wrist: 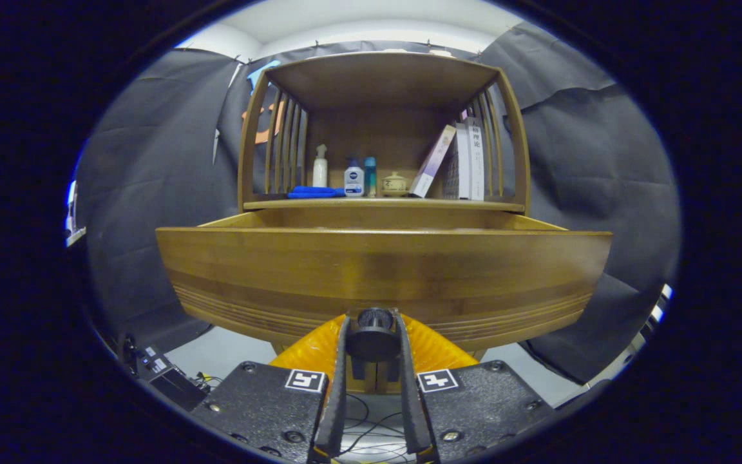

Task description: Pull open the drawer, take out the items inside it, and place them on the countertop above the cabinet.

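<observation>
Both gripper (pixel 373 335) fingers clamp the open drawer's (pixel 384 270) knob (pixel 374 335).

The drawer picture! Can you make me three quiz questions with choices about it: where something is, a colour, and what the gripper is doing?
1. Where is the cloth?
A. on the shelf, beside the bottles
B. on the floor
C. between the fingers

2. What colour is it?
A. red
B. blue
C. green

3. What is the gripper doing?
A. hanging open above the shelf
B. holding a book
C. shut on the knob of the drawer

Answers: 1 A, it lies left of the bottles. 2 B, clearly blue. 3 C, both fingers press the knob; the drawer stands pulled out.
</observation>
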`<state>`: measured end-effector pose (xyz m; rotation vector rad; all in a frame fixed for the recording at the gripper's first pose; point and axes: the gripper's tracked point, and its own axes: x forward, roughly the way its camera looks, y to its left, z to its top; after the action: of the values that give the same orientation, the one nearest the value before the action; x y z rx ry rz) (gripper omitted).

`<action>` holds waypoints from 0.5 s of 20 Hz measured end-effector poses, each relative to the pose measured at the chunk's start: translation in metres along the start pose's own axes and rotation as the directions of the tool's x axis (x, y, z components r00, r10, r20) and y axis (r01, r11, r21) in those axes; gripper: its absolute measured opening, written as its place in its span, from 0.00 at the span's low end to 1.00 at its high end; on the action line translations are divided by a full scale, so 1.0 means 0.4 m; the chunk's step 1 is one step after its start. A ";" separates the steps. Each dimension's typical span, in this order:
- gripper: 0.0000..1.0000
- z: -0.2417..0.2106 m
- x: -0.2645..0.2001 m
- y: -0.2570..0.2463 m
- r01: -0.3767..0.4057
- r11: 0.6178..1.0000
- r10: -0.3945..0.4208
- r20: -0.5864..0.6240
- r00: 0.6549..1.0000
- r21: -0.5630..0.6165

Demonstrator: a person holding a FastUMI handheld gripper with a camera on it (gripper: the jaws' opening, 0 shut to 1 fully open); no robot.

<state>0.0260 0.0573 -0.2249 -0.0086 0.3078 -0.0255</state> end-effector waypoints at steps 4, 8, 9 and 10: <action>0.39 -0.005 -0.017 0.003 -0.004 1.000 0.004 -0.006 1.000 -0.001; 0.39 -0.008 -0.018 0.001 -0.003 1.000 0.003 -0.022 1.000 0.017; 0.49 0.003 -0.025 -0.004 0.004 0.999 -0.004 -0.013 1.000 0.053; 0.60 0.028 -0.030 -0.010 0.009 0.998 -0.010 0.015 1.000 0.067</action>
<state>0.0177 0.0535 -0.2104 0.0561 0.2914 -0.0450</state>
